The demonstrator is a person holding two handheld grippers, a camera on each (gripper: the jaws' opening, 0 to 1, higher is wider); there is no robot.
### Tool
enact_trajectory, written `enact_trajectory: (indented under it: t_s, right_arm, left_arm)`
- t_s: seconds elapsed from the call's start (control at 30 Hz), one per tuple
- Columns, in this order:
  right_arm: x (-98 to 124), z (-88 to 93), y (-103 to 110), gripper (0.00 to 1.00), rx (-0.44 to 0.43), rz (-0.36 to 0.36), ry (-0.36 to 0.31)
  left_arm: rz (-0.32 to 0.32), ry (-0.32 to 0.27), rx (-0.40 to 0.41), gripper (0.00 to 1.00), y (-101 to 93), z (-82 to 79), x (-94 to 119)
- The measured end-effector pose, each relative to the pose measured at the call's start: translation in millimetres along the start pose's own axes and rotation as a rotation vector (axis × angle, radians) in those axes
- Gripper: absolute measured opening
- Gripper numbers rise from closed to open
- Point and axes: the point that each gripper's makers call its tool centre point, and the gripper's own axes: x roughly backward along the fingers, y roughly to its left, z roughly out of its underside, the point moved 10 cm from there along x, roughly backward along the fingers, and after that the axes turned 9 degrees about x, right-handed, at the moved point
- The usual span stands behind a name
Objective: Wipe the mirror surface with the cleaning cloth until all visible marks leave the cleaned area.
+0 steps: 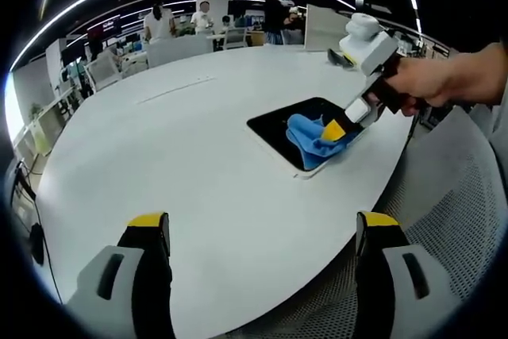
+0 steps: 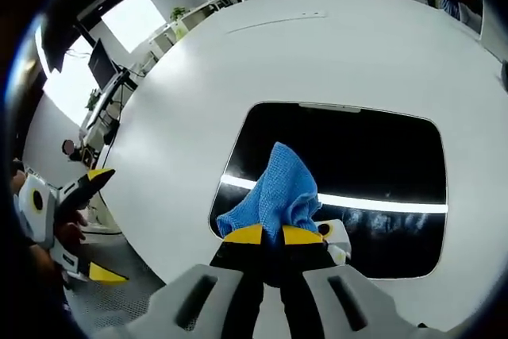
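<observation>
The mirror (image 2: pixel 349 156) lay flat on the white table (image 1: pixel 175 156), the right gripper (image 2: pixel 272 235) pinched the blue cloth (image 2: pixel 278 188) on its 6 o'clock edge, and the left gripper (image 1: pixel 266 232) hung wide apart.

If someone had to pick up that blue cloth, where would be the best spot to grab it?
Probably the raised fold of the cloth, pinched from above. It stands bunched up off the flat mirror, so jaws can close around it. The right hand-held gripper grips it this way, at its near edge.
</observation>
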Motion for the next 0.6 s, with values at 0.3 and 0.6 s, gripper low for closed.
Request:
enact_trajectory:
  t_s: [0.3,0.6]
  right_arm:
    - [-5,-3.5,8,0.01,0.006,-0.010,-0.010]
    - [-10,-8.6,18,0.01,0.030,-0.017,-0.008]
  left_arm:
    - [0.010,-0.005,0.024,0.98,-0.1,-1.2,0]
    - [0.010,-0.002,0.030,0.97,0.6,-0.8,0]
